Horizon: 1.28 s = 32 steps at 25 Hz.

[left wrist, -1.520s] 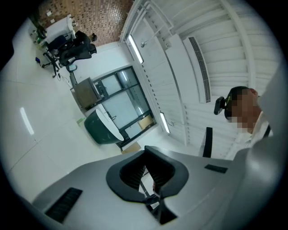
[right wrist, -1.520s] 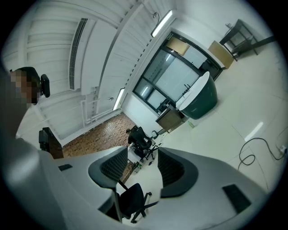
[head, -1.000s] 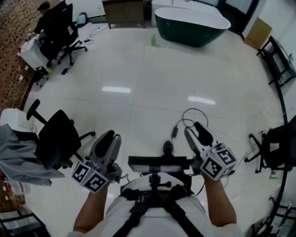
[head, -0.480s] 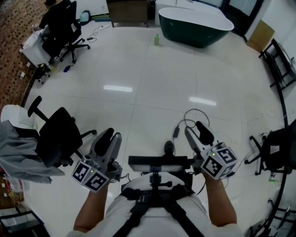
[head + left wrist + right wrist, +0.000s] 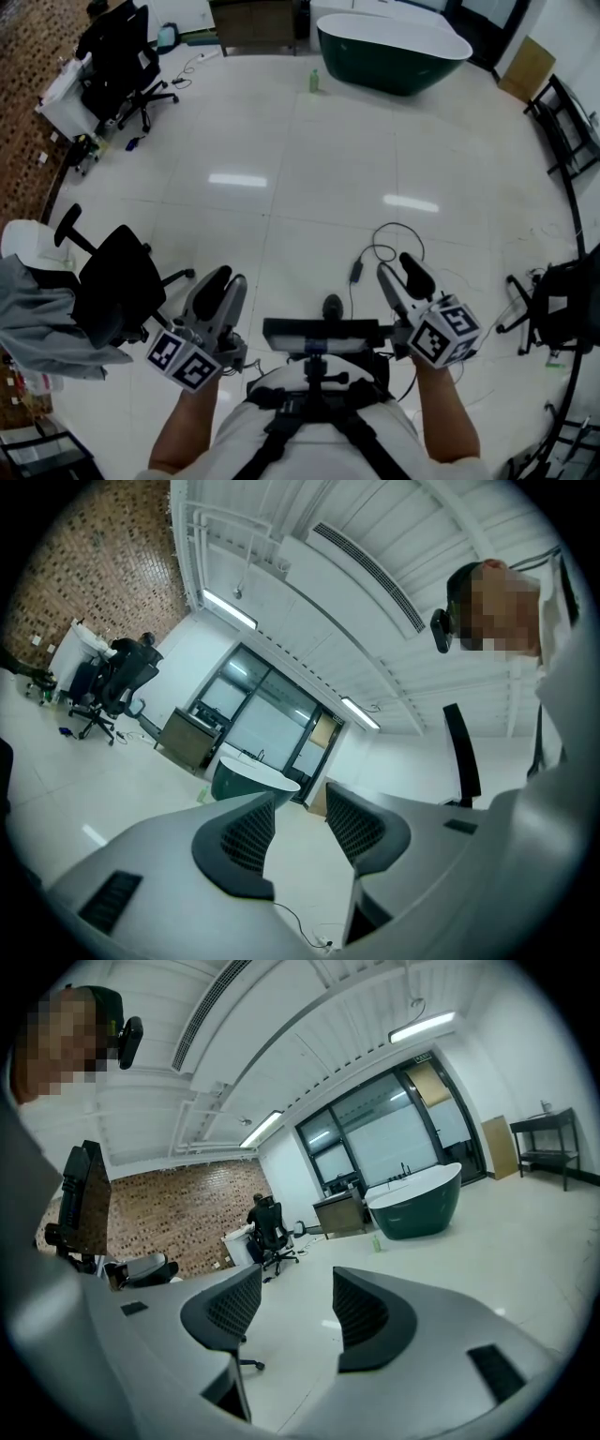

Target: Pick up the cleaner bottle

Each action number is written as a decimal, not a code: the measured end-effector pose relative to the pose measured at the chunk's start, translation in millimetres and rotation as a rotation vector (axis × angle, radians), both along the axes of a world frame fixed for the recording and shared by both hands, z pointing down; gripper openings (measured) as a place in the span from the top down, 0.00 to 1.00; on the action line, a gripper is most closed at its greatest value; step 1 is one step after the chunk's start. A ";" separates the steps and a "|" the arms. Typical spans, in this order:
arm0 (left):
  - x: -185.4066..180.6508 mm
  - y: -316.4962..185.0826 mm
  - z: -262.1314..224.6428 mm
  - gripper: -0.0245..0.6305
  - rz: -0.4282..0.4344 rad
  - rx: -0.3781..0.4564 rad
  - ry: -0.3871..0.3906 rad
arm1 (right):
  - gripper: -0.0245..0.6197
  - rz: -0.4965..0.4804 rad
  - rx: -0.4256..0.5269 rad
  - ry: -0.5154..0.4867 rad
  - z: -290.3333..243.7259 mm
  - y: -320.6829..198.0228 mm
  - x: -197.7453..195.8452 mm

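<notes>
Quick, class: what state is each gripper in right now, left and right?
Left gripper: open, jaws apart, holding nothing.
Right gripper: open, jaws wide apart, holding nothing.

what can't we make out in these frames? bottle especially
- Cleaner bottle: too small in the head view and both gripper views; cap, label and fill unreadable.
- Floor cable: where its other end runs is hidden behind the right gripper, head view.
- Black rack: cut off by the head view's right edge.
- Floor at the person's feet: hidden under the chest rig, head view.
</notes>
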State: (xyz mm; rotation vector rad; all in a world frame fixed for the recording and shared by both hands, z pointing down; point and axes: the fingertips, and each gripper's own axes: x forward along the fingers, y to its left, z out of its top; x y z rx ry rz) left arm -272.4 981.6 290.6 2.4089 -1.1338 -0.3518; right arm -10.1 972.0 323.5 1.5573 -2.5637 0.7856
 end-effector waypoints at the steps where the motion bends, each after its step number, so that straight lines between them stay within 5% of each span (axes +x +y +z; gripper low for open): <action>1: 2.2 -3.7 0.6 0.72 0.002 -0.003 -0.003 | 0.61 0.003 -0.006 -0.003 2.3 -3.6 1.8; 21: 79.5 -117.7 -18.7 0.72 -0.052 -0.017 -0.045 | 0.61 -0.063 -0.008 -0.048 0.8 -139.3 65.7; 32: 98.6 -143.0 -20.5 0.72 -0.094 -0.029 -0.071 | 0.61 -0.076 -0.038 -0.077 9.6 -167.2 87.3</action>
